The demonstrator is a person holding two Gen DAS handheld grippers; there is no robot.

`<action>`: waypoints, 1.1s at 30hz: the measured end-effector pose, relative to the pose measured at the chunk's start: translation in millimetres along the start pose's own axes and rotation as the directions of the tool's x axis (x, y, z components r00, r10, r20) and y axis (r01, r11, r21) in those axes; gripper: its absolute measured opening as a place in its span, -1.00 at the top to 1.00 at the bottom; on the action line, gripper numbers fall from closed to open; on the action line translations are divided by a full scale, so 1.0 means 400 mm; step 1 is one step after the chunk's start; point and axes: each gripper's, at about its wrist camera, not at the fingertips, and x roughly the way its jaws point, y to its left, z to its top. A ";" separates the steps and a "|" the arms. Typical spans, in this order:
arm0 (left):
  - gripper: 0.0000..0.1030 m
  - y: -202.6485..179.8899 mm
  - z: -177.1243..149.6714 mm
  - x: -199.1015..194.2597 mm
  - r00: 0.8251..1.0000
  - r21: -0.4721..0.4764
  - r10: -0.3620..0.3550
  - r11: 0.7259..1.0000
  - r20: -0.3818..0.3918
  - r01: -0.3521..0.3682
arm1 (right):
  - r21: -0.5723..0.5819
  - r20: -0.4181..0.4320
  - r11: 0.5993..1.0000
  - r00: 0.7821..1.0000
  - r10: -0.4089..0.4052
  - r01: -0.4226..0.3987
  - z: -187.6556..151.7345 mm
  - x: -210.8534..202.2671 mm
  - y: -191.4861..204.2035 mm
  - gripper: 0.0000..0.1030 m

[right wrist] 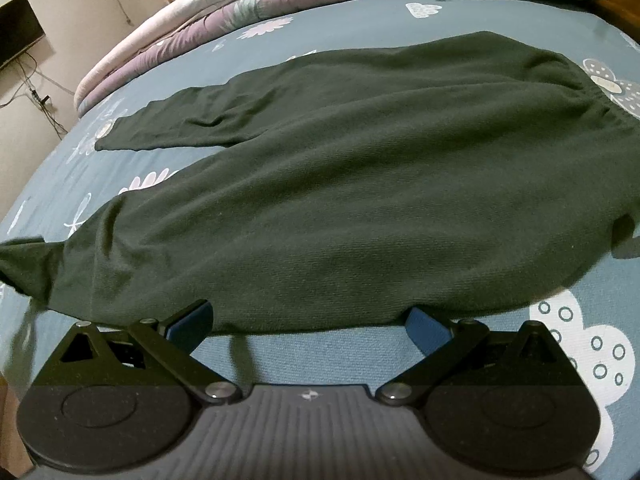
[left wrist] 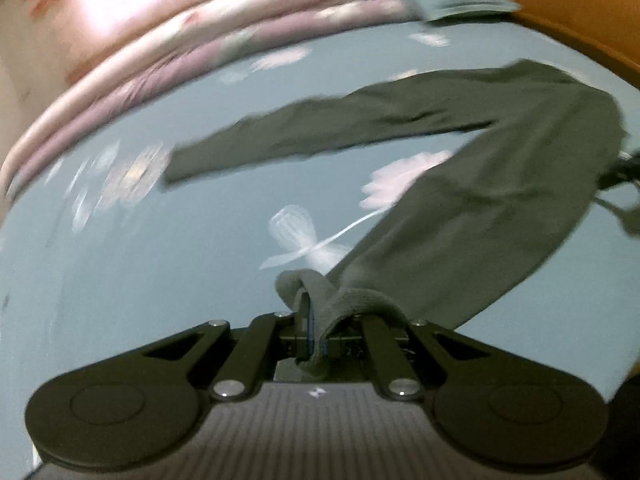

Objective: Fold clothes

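Dark green trousers (right wrist: 340, 200) lay spread on the bed (right wrist: 280, 32), one leg's cuff (left wrist: 340, 300) pinched for the fold.

The left gripper (left wrist: 316, 336) had its fingers pressed together on that cuff, the leg trailing back to the waist; the right gripper (right wrist: 310, 320) hung at the near edge of the cloth with its fingers spread wide, holding nothing. To fold well, the cuff likely needed carrying low and taut across to the far leg (right wrist: 172, 128), edges aligned, while the right side pinned the body against dragging.
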 end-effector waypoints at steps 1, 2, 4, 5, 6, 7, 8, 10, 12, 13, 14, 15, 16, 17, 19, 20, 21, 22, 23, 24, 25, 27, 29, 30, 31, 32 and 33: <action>0.91 -0.029 0.015 0.005 0.999 0.030 -0.031 0.999 0.021 0.031 | 0.000 0.002 1.000 1.000 0.000 0.000 -0.001 -0.001 0.000 -1.00; 0.90 -0.060 0.029 0.013 0.997 0.059 -0.068 0.996 0.039 0.065 | 0.001 0.003 1.000 1.000 0.000 0.000 -0.002 -0.001 -0.001 -1.00; 0.89 -0.120 0.051 0.041 0.989 0.094 -0.142 0.986 0.046 0.137 | 0.003 0.006 1.000 1.000 0.001 -0.001 -0.004 -0.002 -0.002 -1.00; 0.89 -0.150 0.058 0.061 0.985 0.109 -0.171 0.980 0.040 0.165 | 0.004 0.008 1.000 1.000 0.001 -0.001 -0.004 -0.002 -0.002 -1.00; 0.89 -0.178 0.064 0.080 0.980 0.122 -0.196 0.974 0.033 0.191 | 0.004 0.009 1.000 1.000 0.002 -0.002 -0.005 -0.003 -0.001 -1.00; 0.89 -0.203 0.066 0.099 0.976 0.136 -0.215 0.968 0.024 0.210 | 0.004 0.010 1.000 1.000 0.002 -0.002 -0.006 -0.003 -0.001 -1.00; 0.89 -0.227 0.069 0.120 0.973 0.147 -0.231 0.963 0.010 0.227 | 0.005 0.011 1.000 1.000 0.004 -0.004 -0.006 -0.003 -0.002 -1.00; 0.90 -0.264 0.069 0.152 0.973 0.168 -0.232 0.958 -0.016 0.231 | 0.005 0.013 1.000 1.000 0.007 -0.007 -0.007 -0.004 -0.003 -1.00; 0.90 -0.279 0.068 0.160 0.975 0.175 -0.220 0.960 -0.009 0.218 | 0.006 0.014 1.000 1.000 0.011 -0.011 -0.007 -0.004 -0.004 -1.00; 0.89 -0.278 0.067 0.158 0.976 0.170 -0.219 0.961 -0.007 0.217 | 0.006 0.014 1.000 1.000 0.013 -0.013 -0.007 -0.004 -0.006 -1.00; 0.89 -0.269 0.065 0.150 0.975 0.158 -0.223 0.962 -0.011 0.222 | 0.006 0.015 1.000 1.000 0.016 -0.016 -0.008 -0.005 -0.007 -1.00; 0.86 -0.261 0.063 0.142 0.974 0.145 -0.226 0.963 -0.015 0.226 | 0.005 0.015 1.000 1.000 0.019 -0.019 -0.008 -0.006 -0.008 -1.00; 0.83 -0.251 0.061 0.133 0.973 0.131 -0.229 0.964 -0.021 0.230 | 0.005 0.016 1.000 1.000 0.023 -0.023 -0.008 -0.007 -0.010 -1.00; 0.81 -0.240 0.059 0.120 0.973 0.119 -0.231 0.965 -0.030 0.233 | 0.006 0.017 1.000 0.999 0.027 -0.027 -0.009 -0.008 -0.011 -1.00; 0.72 -0.227 0.044 0.088 0.974 0.113 -0.221 0.968 -0.047 0.225 | 0.007 0.018 0.999 0.999 0.036 -0.036 -0.009 -0.010 -0.016 -1.00; 0.68 -0.225 0.036 0.072 0.976 0.117 -0.210 0.970 -0.057 0.215 | 0.007 0.019 0.999 0.999 0.041 -0.041 -0.009 -0.011 -0.019 -1.00; 0.59 -0.224 0.026 0.056 0.978 0.122 -0.198 0.971 -0.069 0.206 | 0.008 0.019 0.999 0.999 0.047 -0.047 -0.009 -0.012 -0.022 -1.00; 0.40 -0.223 0.017 0.044 0.978 0.121 -0.193 0.972 -0.083 0.202 | 0.009 0.020 0.999 0.998 0.052 -0.052 -0.009 -0.013 -0.024 -1.00; 0.28 -0.221 0.009 0.035 0.976 0.115 -0.194 0.972 -0.097 0.205 | 0.011 0.020 0.998 0.998 0.057 -0.058 -0.009 -0.014 -0.026 -1.00; 0.00 -0.219 0.001 0.026 0.975 0.108 -0.195 0.972 -0.111 0.207 | 0.010 0.020 0.998 0.998 0.062 -0.062 -0.009 -0.014 -0.028 -1.00; -0.09 -0.218 -0.007 0.018 0.973 0.099 -0.196 0.973 -0.123 0.209 | 0.008 0.019 0.998 0.998 0.066 -0.067 -0.009 -0.014 -0.028 -1.00; -0.09 -0.217 -0.023 0.007 0.969 0.071 -0.202 0.974 -0.141 0.214 | 0.006 0.018 0.997 0.997 0.075 -0.075 -0.009 -0.016 -0.031 -1.00; -0.10 -0.206 -0.035 0.002 0.965 0.019 -0.213 0.976 -0.153 0.218 | 0.004 0.017 0.996 0.996 0.084 -0.084 -0.008 -0.017 -0.034 -1.00; -0.10 -0.198 -0.041 0.000 0.963 -0.012 -0.219 0.975 -0.157 0.220 | 0.003 0.016 0.996 0.996 0.088 -0.088 -0.008 -0.018 -0.036 -1.00; -0.10 -0.189 -0.046 0.000 0.962 -0.045 -0.223 0.975 -0.158 0.218 | 0.002 0.015 0.996 0.996 0.092 -0.092 -0.008 -0.019 -0.037 -1.00; -0.09 -0.176 -0.048 0.001 0.964 -0.083 -0.220 0.974 -0.153 0.209 | 0.001 0.016 0.995 0.995 0.097 -0.097 -0.008 -0.020 -0.039 -1.00; -0.09 -0.161 -0.048 0.003 0.966 -0.121 -0.213 0.973 -0.143 0.197 | 0.001 0.013 0.995 0.995 0.100 -0.100 -0.007 -0.020 -0.040 -1.00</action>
